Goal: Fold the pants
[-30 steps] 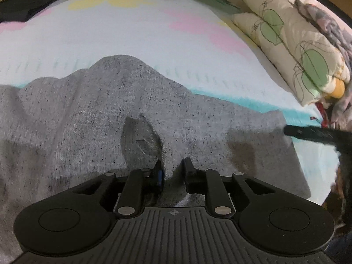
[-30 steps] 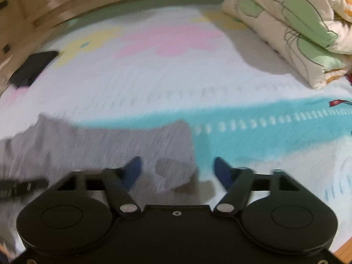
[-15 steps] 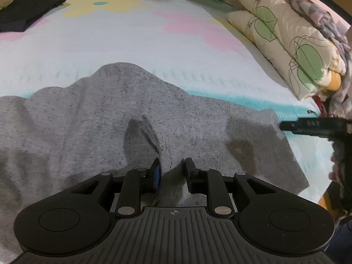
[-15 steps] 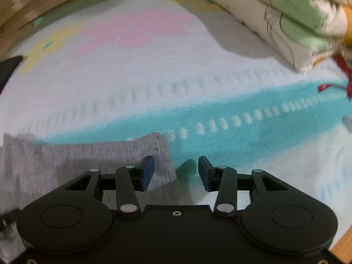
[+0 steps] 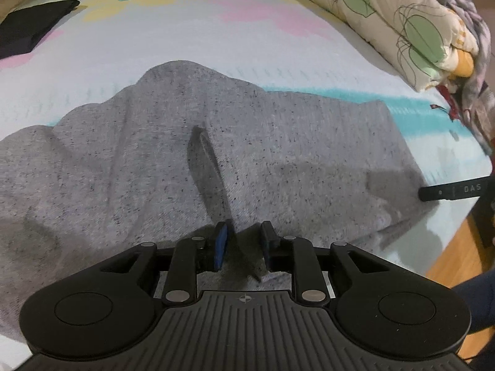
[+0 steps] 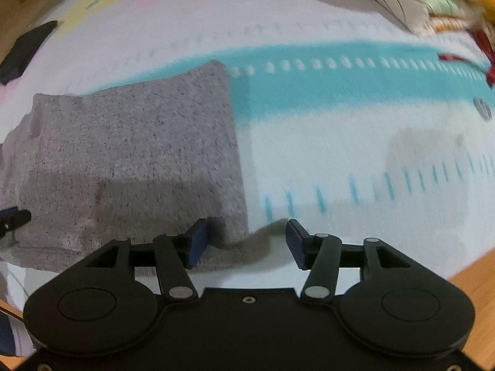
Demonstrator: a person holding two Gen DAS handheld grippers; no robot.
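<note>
In the left wrist view, the grey pants (image 5: 247,160) lie spread across the bed (image 5: 185,40), which is covered in a sheet with flowers and a teal band. The left hand-held gripper (image 5: 243,241) sits low on the pants with its jaws narrow, and they have just been opening a little; a raised ridge of grey cloth stands between them, but the pads look as if they no longer press it. Beyond the pants lies a dark folded cloth (image 5: 31,27) at the far left, and a stack of leaf-print bedding (image 5: 402,24) is piled to the pants' right. One finger of the other tool pokes in past the pants' right edge.

In the right wrist view, blurred by motion, the right hand-held gripper (image 6: 244,241) hovers over the near right corner of the pants (image 6: 130,160), jaws at a middling width and just widened, with the corner's hem lying between them but not pinched. This view alone shows the squared right edge of the pants against the teal band.

Judging by this, a fold is being set up: the right tool should close on that corner, and the left needs a fresh hold, before the cloth is carried over.
</note>
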